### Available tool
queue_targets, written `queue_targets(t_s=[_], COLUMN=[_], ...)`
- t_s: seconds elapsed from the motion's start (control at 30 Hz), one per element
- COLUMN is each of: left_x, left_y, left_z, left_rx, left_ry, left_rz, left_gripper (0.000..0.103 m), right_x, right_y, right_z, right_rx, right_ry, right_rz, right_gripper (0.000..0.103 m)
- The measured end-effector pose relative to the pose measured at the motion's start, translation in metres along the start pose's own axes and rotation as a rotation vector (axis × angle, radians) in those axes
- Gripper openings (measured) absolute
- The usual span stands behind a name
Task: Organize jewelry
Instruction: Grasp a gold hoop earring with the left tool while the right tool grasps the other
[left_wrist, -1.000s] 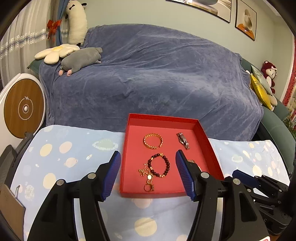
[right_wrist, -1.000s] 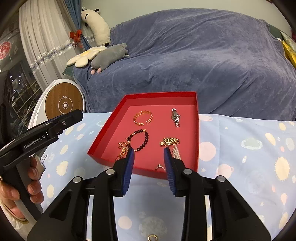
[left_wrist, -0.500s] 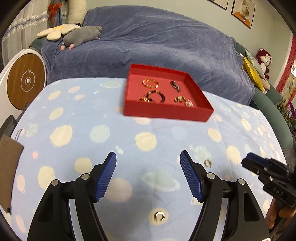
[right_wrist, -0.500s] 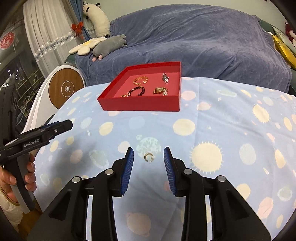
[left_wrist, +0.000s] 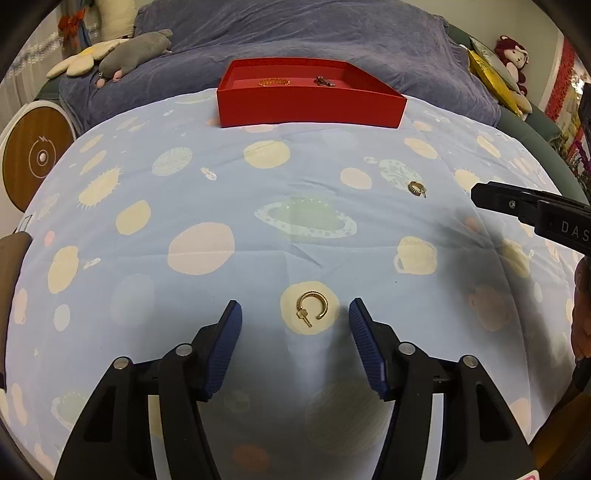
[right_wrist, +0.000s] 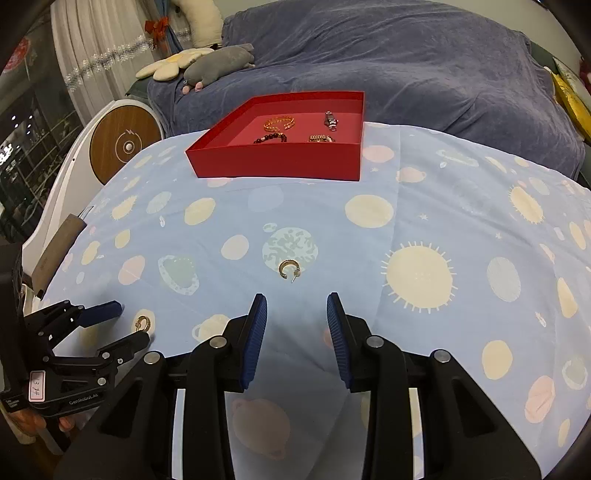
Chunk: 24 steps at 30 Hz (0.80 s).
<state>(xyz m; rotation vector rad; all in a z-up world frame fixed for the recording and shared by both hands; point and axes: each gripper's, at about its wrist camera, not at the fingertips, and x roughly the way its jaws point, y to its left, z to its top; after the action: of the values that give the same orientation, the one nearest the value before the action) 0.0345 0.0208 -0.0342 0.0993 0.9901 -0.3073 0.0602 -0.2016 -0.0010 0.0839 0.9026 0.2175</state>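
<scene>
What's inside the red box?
The right wrist view shows the red box holds a gold chain bracelet, a dark bead bracelet, a small watch and a gold link piece. Its near wall hides the front of the floor.

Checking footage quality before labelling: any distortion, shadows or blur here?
Left wrist view: fisheye bows the tablecloth; the hoop earring is sharp, soft shadow near the jaws. Right wrist view: same bowing, dark vignette corners, red tray crisp.

Earring (left_wrist: 313, 307) before tray (left_wrist: 310, 107)
</scene>
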Motion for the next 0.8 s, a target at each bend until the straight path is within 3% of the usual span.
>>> queue_targets(t_s=[0.4, 0.5, 0.57, 0.63, 0.8], left_x=[-0.001, -0.001, -0.001, -0.002, -0.003], left_y=[0.000, 0.003, 0.005, 0.005, 0.003], left_z=[0.001, 0.001, 0.001, 0.001, 0.001], left_rx=[0.001, -0.017, -0.027, -0.027, -0.025], left_ry=[-0.019, -0.019, -0.018, -0.018, -0.017], left_rz=[-0.054, -0.079, -0.093, -0.098, -0.118], left_gripper=[0.014, 0.014, 0.014, 0.014, 0.014], right_x=[0.053, 0.060, 0.063, 0.064, 0.061], right_y=[0.012, 0.016, 0.018, 0.021, 0.021], right_z=[0.013, 0.015, 0.017, 0.018, 0.017], right_rx=[-0.040, -0.058, -0.063, -0.067, -0.062], right_ry=[0.047, 0.042, 0.040, 0.040, 0.037], right_rz=[-0.038, -0.053, -0.053, -0.049, -0.037], right_gripper=[0.033, 0.031, 0.020, 0.017, 0.016])
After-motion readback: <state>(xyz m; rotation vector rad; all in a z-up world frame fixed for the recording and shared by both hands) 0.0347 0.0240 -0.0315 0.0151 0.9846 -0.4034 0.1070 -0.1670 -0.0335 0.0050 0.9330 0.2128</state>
